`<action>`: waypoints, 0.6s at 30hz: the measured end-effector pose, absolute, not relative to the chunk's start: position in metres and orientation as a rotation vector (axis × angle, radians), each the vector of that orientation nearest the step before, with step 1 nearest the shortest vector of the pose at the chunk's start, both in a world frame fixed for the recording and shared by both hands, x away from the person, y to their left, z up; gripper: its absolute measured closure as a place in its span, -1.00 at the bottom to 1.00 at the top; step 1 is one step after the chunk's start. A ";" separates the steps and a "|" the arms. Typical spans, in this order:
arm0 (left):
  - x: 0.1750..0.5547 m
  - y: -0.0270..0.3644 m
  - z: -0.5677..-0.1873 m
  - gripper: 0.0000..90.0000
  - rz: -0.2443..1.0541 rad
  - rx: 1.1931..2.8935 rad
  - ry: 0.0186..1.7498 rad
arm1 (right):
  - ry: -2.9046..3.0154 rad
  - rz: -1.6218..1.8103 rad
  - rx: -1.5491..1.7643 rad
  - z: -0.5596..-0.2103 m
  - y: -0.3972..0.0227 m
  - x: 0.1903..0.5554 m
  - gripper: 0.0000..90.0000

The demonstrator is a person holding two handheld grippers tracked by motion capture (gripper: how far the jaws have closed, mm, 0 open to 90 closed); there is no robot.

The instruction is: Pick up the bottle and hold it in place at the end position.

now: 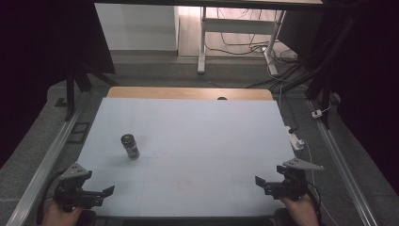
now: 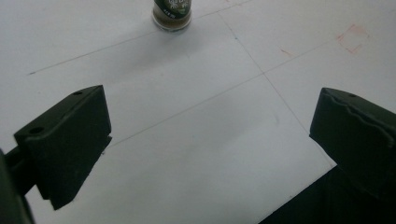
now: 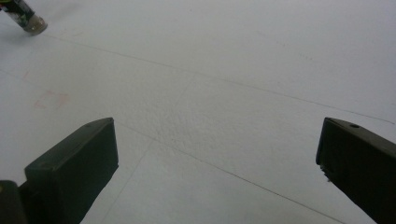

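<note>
Both tongs spread wide, left tongs [image 1: 109,192] and right tongs [image 1: 259,182] gripping nothing, jar [image 1: 130,146] well apart

Left claw [image 1: 107,192] and right claw [image 1: 261,182] gape wide.

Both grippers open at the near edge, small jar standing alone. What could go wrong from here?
1. The jar is slim and upright; a sideways bump from the left gripper would likely tip it and let it roll.
2. The right gripper is far from it; reaching across risks crossing the left one's path.
</note>
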State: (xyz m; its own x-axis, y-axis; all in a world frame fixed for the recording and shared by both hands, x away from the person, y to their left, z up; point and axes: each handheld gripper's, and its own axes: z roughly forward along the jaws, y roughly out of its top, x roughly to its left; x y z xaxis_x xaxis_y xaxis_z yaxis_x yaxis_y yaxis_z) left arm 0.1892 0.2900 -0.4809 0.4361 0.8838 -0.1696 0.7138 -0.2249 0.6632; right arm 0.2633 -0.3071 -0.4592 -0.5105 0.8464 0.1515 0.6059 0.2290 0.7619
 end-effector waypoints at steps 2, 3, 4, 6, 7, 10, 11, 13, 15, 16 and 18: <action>0.190 0.291 -0.481 -1.00 0.307 2.000 1.340 | 2.244 1.140 1.338 -0.460 -0.305 0.264 -1.00; 0.190 0.292 -0.481 -1.00 0.298 1.999 1.335 | 2.254 1.133 1.333 -0.460 -0.303 0.264 -1.00; 0.190 0.292 -0.481 -1.00 0.296 2.000 1.332 | 2.264 1.126 1.324 -0.460 -0.303 0.265 -1.00; 0.190 0.292 -0.481 -1.00 0.291 2.003 1.327 | 2.281 1.112 1.311 -0.460 -0.301 0.264 -1.00; 0.190 0.291 -0.481 -1.00 0.290 2.004 1.324 | 2.284 1.106 1.308 -0.460 -0.301 0.264 -1.00; 0.190 0.291 -0.481 -1.00 0.287 2.008 1.321 | 2.300 1.092 1.306 -0.461 -0.300 0.265 -1.00; 0.190 0.291 -0.481 -1.00 0.284 2.009 1.321 | 2.303 1.091 1.305 -0.461 -0.299 0.266 -1.00; 0.190 0.292 -0.482 -1.00 0.277 2.012 1.320 | 2.310 1.091 1.296 -0.461 -0.299 0.266 -1.00; 0.190 0.292 -0.482 -1.00 0.274 2.005 1.321 | 2.316 1.096 1.291 -0.461 -0.298 0.266 -1.00; 0.190 0.293 -0.482 -1.00 0.271 2.005 1.322 | 2.319 1.096 1.287 -0.461 -0.298 0.266 -1.00; 0.190 0.293 -0.482 -1.00 0.265 2.001 1.319 | 2.322 1.097 1.283 -0.461 -0.298 0.266 -1.00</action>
